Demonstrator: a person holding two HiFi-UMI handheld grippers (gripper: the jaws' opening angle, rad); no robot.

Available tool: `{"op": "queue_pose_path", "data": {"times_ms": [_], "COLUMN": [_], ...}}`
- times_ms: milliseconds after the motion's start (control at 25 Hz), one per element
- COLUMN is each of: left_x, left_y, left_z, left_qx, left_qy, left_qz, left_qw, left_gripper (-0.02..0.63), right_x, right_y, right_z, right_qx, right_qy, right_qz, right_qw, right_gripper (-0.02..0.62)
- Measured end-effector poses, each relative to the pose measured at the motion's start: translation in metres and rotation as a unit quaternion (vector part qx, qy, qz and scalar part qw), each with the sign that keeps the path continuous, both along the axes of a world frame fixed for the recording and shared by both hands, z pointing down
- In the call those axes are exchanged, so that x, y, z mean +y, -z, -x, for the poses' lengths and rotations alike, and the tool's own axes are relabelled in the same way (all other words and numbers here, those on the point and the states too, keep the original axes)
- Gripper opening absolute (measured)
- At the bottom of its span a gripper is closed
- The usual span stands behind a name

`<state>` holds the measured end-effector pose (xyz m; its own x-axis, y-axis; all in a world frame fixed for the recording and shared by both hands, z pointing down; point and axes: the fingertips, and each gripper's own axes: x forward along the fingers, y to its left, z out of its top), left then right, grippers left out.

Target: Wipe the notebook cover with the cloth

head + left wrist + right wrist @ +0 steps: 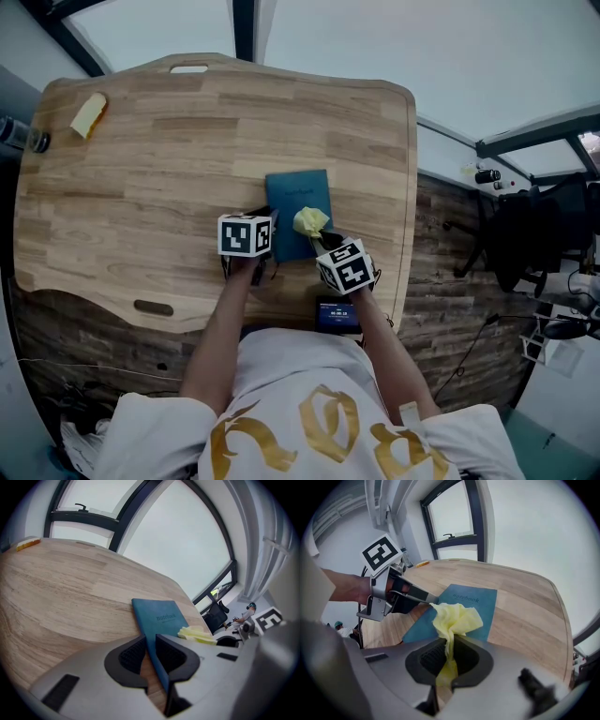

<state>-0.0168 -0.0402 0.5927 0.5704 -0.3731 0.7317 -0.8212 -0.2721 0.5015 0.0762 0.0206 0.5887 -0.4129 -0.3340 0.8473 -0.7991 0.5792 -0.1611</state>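
A teal notebook [298,204] lies flat on the wooden table [141,187], near its front edge. My left gripper [269,246] is shut on the notebook's left edge; in the left gripper view the cover's edge [159,616] runs between the two pads of that gripper [151,641]. My right gripper [321,244] is shut on a crumpled yellow cloth [310,222]. The cloth [457,618] bunches out of the right gripper [449,645] and rests on the notebook cover [480,606], close to the left gripper [427,599]. The cloth [197,633] also shows at the right of the left gripper view.
A yellow sponge-like piece [89,114] lies at the table's far left corner, beside a dark object [19,134] at the edge. A small dark device [337,314] sits at the front edge near the person's body. An office chair [525,234] stands to the right of the table.
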Motion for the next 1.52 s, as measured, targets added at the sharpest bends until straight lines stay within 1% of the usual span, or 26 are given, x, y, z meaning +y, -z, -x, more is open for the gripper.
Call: {"op": "queue_pose_path", "data": {"times_ms": [480, 960, 1080, 1240, 1360, 1520], "left_x": [0.0, 0.0, 0.0, 0.0, 0.0, -0.001], "left_y": [-0.001, 0.0, 0.0, 0.0, 0.0, 0.0], "left_z": [0.0, 0.0, -0.001, -0.001, -0.001, -0.001], "left_qx": [0.001, 0.001, 0.002, 0.004, 0.004, 0.003], "left_qy": [0.001, 0.002, 0.002, 0.001, 0.001, 0.001], "left_qz": [0.003, 0.002, 0.002, 0.003, 0.004, 0.003], "left_qw": [1.0, 1.0, 1.0, 1.0, 1.0, 1.0], "left_gripper": [0.075, 0.075, 0.075, 0.075, 0.075, 0.075], "right_x": [-0.017, -0.065, -0.079, -0.102, -0.116, -0.124], "right_y": [-0.002, -0.002, -0.001, 0.001, 0.003, 0.005], "right_z": [0.001, 0.007, 0.006, -0.002, -0.012, -0.019], "right_qx": [0.001, 0.015, 0.014, 0.024, 0.033, 0.038], "right_qy": [-0.015, -0.011, -0.023, -0.043, -0.068, -0.084], "right_qz": [-0.002, -0.038, -0.047, -0.078, -0.097, -0.109], "right_qw": [1.0, 0.999, 0.999, 0.996, 0.992, 0.99], "right_gripper": [0.037, 0.037, 0.037, 0.037, 0.037, 0.037]}}
